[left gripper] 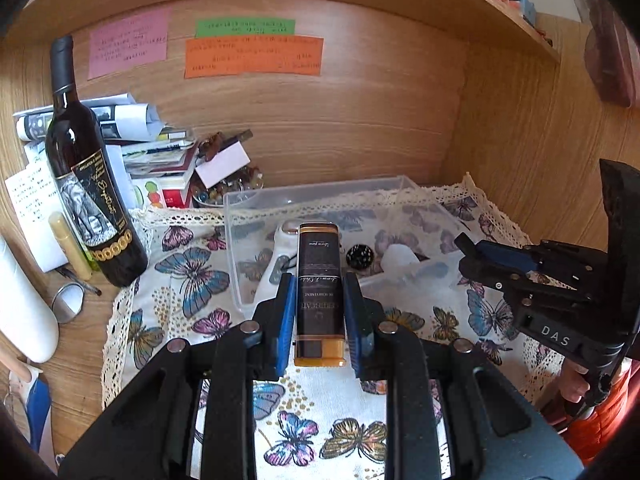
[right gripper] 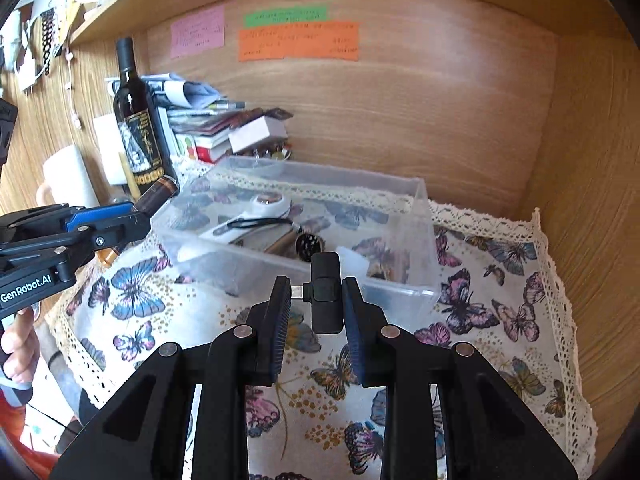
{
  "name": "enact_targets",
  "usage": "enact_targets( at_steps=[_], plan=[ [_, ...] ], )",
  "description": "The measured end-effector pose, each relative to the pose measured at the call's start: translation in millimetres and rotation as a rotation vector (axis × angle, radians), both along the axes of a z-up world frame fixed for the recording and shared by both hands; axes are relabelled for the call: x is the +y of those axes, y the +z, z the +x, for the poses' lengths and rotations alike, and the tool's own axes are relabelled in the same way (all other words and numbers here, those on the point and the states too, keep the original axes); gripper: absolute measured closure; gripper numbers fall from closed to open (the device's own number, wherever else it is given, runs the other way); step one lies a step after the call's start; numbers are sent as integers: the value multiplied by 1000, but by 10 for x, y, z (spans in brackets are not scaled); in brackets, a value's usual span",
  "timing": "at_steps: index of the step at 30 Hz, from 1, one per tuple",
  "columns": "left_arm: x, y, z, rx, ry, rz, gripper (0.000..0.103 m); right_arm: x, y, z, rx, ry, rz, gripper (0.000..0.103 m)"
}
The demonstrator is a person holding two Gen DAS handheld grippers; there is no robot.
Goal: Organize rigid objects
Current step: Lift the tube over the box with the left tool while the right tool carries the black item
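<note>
Wooden desk nook with a butterfly-print cloth (right gripper: 500, 312) spread over it, sticky notes on the back panel, writing too small to read. Left gripper (left gripper: 319, 304) is clamped on a dark brown tube with a gold cap (left gripper: 319, 292), held lengthwise between the blue pads, cap end toward the camera, the far end poking out over the clear plastic bin (left gripper: 240, 240). Label on the tube is upside down and I can't make it out. Right gripper (right gripper: 316, 304) is clamped on a small black gadget (right gripper: 326, 292), a metal plug sticking out its side, just in front of the bin's near wall. "DAS" is printed on the right gripper's body, "GenRobot.AI" on the left one. Wine bottle (left gripper: 86, 184) stands off to the left of the cloth
</note>
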State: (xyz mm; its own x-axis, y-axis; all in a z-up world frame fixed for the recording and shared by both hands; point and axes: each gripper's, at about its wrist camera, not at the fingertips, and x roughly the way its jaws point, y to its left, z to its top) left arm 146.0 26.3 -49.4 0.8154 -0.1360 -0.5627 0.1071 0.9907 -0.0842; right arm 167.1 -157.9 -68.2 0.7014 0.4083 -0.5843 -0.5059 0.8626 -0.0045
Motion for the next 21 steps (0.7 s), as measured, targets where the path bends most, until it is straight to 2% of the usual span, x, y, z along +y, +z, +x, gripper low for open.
enact_targets(
  at_steps=[9, 17, 21],
  plan=[
    [73, -40, 318, 27, 8, -17, 80, 36, 103, 212, -32, -11, 9, 79],
    [75, -219, 607, 87, 1, 10, 80, 185, -13, 457, 15, 9, 21, 79],
    [102, -328, 725, 121, 4, 0, 80, 285, -105, 563, 47, 15, 10, 79]
  ],
)
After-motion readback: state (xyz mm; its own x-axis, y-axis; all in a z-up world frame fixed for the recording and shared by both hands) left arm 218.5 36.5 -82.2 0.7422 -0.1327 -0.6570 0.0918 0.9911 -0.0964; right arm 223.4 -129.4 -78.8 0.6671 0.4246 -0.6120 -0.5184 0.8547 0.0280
